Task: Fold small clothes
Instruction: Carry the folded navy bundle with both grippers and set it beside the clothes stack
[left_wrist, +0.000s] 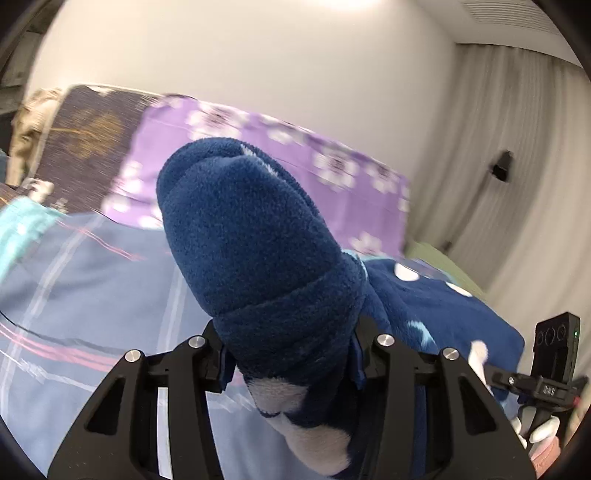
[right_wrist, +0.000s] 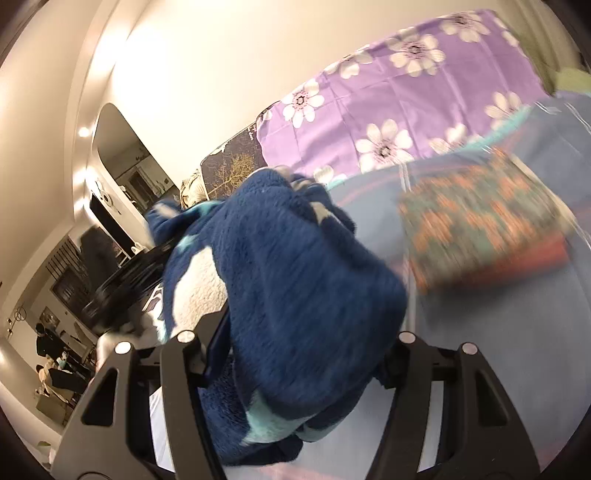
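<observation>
A dark blue fleece garment (left_wrist: 251, 236) with white and light-blue patches hangs above the bed, held at two places. In the left wrist view a thick bunched roll of it stands up between the jaws of my left gripper (left_wrist: 288, 354), which is shut on it; the fingertips are buried in the fleece. In the right wrist view another bunch of the same garment (right_wrist: 295, 266) fills my right gripper (right_wrist: 303, 354), also shut on it, with its pads hidden under the cloth. The rest of the garment drapes down to the right in the left wrist view.
Below lies a blue plaid bedsheet (left_wrist: 92, 277). A purple flowered pillow (left_wrist: 295, 147) and a dark tree-print pillow (left_wrist: 88, 136) lean on the wall. A folded orange-and-green cloth (right_wrist: 480, 221) lies on the bed. A white-gloved hand (left_wrist: 543, 432) shows at the right edge.
</observation>
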